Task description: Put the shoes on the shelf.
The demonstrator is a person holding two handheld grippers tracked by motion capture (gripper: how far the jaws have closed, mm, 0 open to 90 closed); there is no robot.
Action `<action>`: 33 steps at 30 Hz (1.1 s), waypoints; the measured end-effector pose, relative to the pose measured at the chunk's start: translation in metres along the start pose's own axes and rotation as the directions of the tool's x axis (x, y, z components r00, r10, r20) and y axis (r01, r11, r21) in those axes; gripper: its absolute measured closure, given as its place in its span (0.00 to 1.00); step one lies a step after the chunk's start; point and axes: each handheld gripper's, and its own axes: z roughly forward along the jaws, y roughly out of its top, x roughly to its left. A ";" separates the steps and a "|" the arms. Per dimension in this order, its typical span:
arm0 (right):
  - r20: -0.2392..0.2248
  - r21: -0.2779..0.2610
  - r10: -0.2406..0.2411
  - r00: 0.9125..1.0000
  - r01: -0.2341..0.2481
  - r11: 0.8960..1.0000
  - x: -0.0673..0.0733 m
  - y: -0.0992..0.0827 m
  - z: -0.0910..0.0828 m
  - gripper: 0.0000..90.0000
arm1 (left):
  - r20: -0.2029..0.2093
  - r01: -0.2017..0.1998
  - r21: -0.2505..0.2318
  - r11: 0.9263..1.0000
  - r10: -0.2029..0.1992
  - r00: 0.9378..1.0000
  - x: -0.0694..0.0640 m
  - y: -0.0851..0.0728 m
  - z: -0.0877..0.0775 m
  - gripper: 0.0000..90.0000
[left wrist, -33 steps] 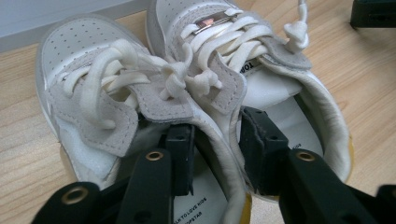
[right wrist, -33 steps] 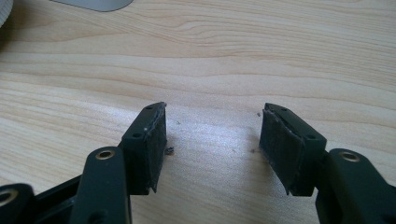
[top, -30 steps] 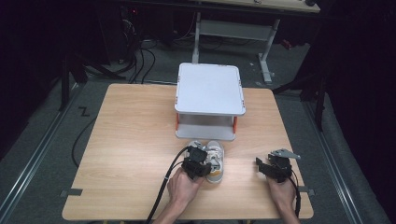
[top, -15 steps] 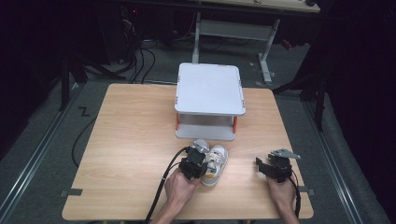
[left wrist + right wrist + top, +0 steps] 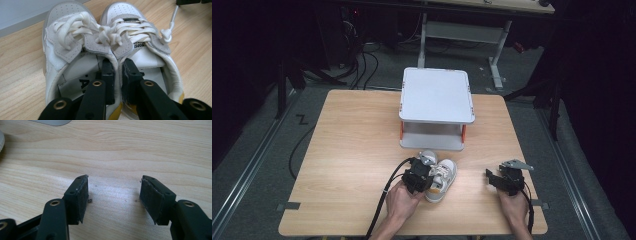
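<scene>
**Both small shoes pinched together by their inner collars**

Nearest the person, the left gripper [image 5: 117,75] has one jaw dipped into each of the two shoes: its jaws are pressed close, clamping the two touching inner collar walls between the pads. The jaws have just been closing, and the collars are what sits between them. That grip explains itself: by catching the neighbouring walls of the left-hand shoe [image 5: 67,57] and the right-hand shoe [image 5: 147,50] at once, a single gripper can carry the pair of shoes [image 5: 438,179] as one unit, which I judge is the intent here.

The pair rests on the wooden table [image 5: 352,150] near its front edge, toes pointing away from the person, laces tied, a loose lace end trailing off toward the side. The left hand [image 5: 402,202] comes in from the bottom and tilts the tool down into the openings.

Off to the side, well apart from the shoes, the right gripper [image 5: 113,195] rests low over bare wood with its jaws spread wide and nothing between them, probably waiting in reserve.

Farther back, just beyond the toes, stands a white two-level rack [image 5: 437,95] with orange posts. Its lower shelf faces the shoes, and it looks like the likely place to stow them.
</scene>
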 end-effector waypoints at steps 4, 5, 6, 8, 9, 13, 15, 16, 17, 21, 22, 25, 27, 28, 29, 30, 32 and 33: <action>-0.002 0.001 -0.001 1.000 0.001 1.000 0.000 0.000 0.000 0.43 | 0.002 -0.007 -0.002 1.000 0.007 1.000 -0.001 0.001 -0.001 0.91; -0.003 0.001 -0.001 1.000 0.001 1.000 0.000 0.000 0.000 0.43 | 0.001 -0.012 -0.003 1.000 0.012 1.000 -0.002 0.002 -0.002 0.91; -0.003 0.000 -0.004 1.000 0.004 1.000 0.000 0.000 0.000 0.43 | 0.003 -0.013 -0.004 1.000 0.013 1.000 -0.002 0.003 -0.002 0.91; -0.003 0.001 -0.003 1.000 0.003 1.000 0.000 0.000 0.000 0.43 | 0.008 -0.015 -0.006 1.000 0.015 1.000 -0.001 0.005 -0.003 0.91; -0.003 0.001 -0.003 1.000 0.003 1.000 0.000 0.000 0.000 0.43 | 0.010 -0.018 -0.004 1.000 0.018 1.000 -0.001 0.006 -0.004 0.91; -0.003 0.001 -0.003 1.000 0.003 1.000 0.000 0.000 0.000 0.43 | 0.004 -0.022 -0.018 1.000 0.022 1.000 0.001 0.010 -0.006 0.91; -0.003 0.001 -0.003 1.000 0.003 1.000 0.000 0.000 0.000 0.43 | 0.001 -0.026 -0.019 0.999 0.026 1.000 0.003 0.014 -0.007 0.91; -0.003 0.001 -0.003 1.000 0.003 1.000 0.000 0.000 0.000 0.43 | 0.000 -0.027 -0.022 0.999 0.027 1.000 0.004 0.015 -0.007 0.91; -0.003 0.001 -0.003 1.000 0.003 1.000 0.000 0.000 0.000 0.43 | 0.000 -0.023 -0.026 0.999 0.023 1.000 0.005 0.016 -0.007 0.91; -0.003 0.001 -0.003 1.000 0.003 1.000 0.000 0.000 0.000 0.43 | -0.015 -0.033 -0.029 0.999 0.032 0.999 0.011 0.024 -0.007 0.91; -0.003 0.001 -0.004 1.000 0.004 1.000 0.000 0.000 0.000 0.43 | -0.015 -0.033 -0.029 0.999 0.032 0.999 0.011 0.024 -0.007 0.91; -0.004 0.000 -0.006 1.000 0.006 1.000 0.000 0.000 0.001 0.43 | -0.012 -0.021 -0.033 0.999 0.021 1.000 0.018 0.030 -0.004 0.91; -0.004 0.001 -0.006 1.000 0.006 1.000 0.001 0.001 0.000 0.43 | -0.020 -0.022 -0.037 0.999 0.022 1.000 0.020 0.033 -0.002 0.91; -0.004 0.001 -0.006 1.000 0.006 1.000 0.001 0.001 0.000 0.43 | -0.020 -0.022 -0.037 0.999 0.022 1.000 0.020 0.033 -0.002 0.91; -0.002 0.001 -0.006 1.000 0.006 1.000 0.001 0.001 0.000 0.43 | -0.026 -0.022 -0.036 0.999 0.021 0.999 0.021 0.034 -0.001 0.91; -0.002 0.001 -0.005 1.000 0.005 1.000 0.001 0.001 0.000 0.43 | -0.030 -0.022 -0.040 0.999 0.021 0.999 0.023 0.036 -0.001 0.91; -0.003 0.001 -0.007 1.000 0.007 1.000 0.001 0.001 0.000 0.43 | -0.036 -0.020 -0.046 0.999 0.018 0.999 0.026 0.039 0.001 0.91; -0.006 0.000 -0.011 1.000 0.011 1.000 0.001 0.001 0.000 0.44 | -0.038 -0.010 -0.055 0.998 0.007 0.999 0.027 0.040 0.002 0.91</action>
